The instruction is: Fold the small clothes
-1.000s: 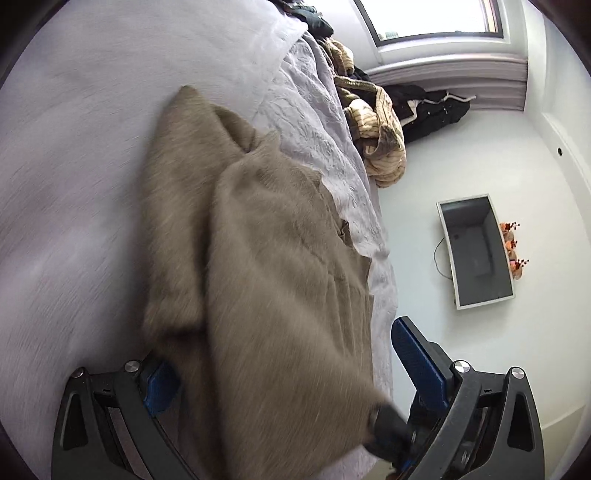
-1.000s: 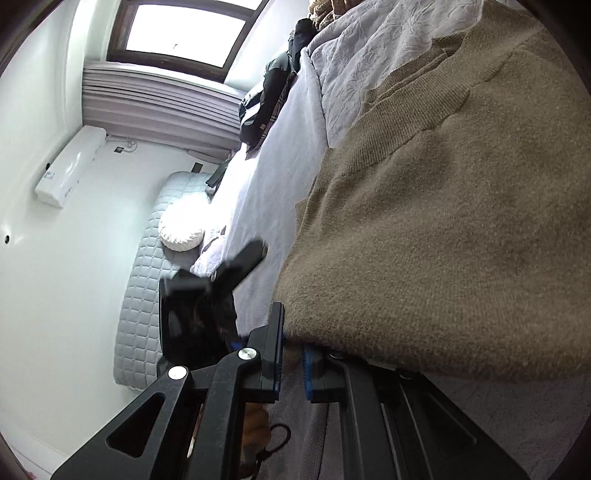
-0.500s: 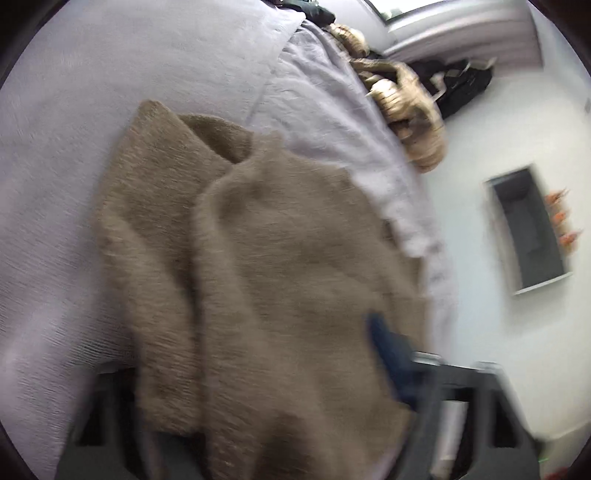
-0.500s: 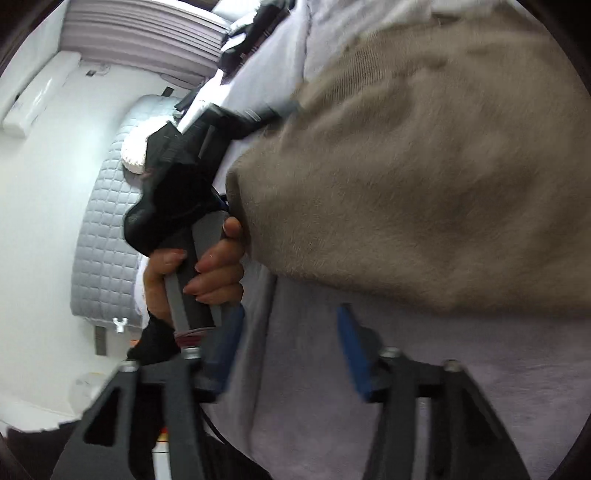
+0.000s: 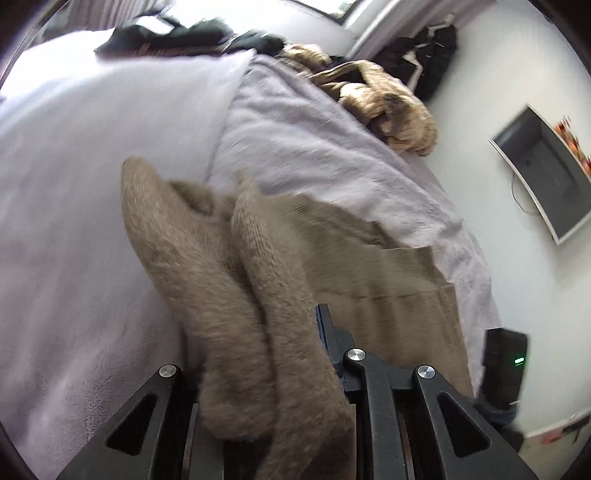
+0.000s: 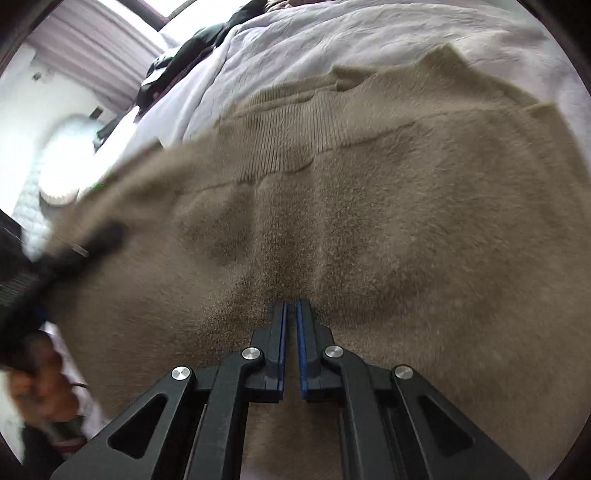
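Note:
A tan knit sweater (image 5: 388,273) lies on the lavender bedspread (image 5: 92,221). In the left wrist view a thick bunched fold of it (image 5: 258,332) runs between the fingers of my left gripper (image 5: 258,369), which is closed on it; the left finger is hidden under the cloth. In the right wrist view the sweater (image 6: 369,192) fills the frame, ribbed hem (image 6: 280,133) toward the far side. My right gripper (image 6: 290,310) is shut, its blue pads nearly together, pinching the sweater's near edge. The left gripper's dark body (image 6: 55,258) shows blurred at the left.
A striped beige garment (image 5: 391,107) and dark clothes (image 5: 184,33) lie at the far end of the bed. A wall screen (image 5: 546,162) hangs to the right. A quilted headboard with a round white cushion (image 6: 59,173) stands at the left.
My right gripper opened half a second ago and has now shut again on the sweater. My left gripper has closed onto a bunched fold. Both views have swung toward the bed.

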{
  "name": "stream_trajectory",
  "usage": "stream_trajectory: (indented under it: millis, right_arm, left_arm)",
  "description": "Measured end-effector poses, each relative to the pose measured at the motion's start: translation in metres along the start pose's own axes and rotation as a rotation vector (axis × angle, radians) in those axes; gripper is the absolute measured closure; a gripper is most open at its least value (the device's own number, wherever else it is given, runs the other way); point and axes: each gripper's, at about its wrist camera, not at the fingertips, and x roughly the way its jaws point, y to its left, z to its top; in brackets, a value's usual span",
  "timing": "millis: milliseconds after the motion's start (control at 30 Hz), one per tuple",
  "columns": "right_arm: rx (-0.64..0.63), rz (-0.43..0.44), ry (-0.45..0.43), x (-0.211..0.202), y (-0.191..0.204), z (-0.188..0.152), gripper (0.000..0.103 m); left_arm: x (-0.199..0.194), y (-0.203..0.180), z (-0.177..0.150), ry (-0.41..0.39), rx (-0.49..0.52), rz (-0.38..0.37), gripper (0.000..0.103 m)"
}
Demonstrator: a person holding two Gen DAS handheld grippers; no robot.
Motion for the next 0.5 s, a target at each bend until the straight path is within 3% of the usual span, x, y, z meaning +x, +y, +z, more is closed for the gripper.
stream_trajectory:
  millis: [100,200,300,400,500]
  right_arm:
    - [-0.017,0.028,-0.002,-0.009,-0.003,-0.005,0.099]
    - [0.058,0.147,-0.001,-0.025,-0.025,-0.005,0.099]
    - [0.132,0.208,-0.073,-0.056,-0.059,-0.012,0.098]
    - [0.222,0.261,-0.166,-0.09,-0.107,-0.017,0.096]
    - [0.295,0.291,-0.182,-0.101,-0.145,-0.029,0.095]
  left_arm:
    - [-0.01,-0.035,0.006,-0.027,0.096,0.024,0.082]
    - [-0.011,-0.08,0.011,-0.039,0.2,0.046,0.082]
    - [-0.003,-0.126,0.013,-0.018,0.308,0.043,0.082]
    - [0.018,-0.174,0.006,0.015,0.417,0.047,0.082]
    - [0.056,-0.215,-0.007,0.081,0.498,0.039,0.082]
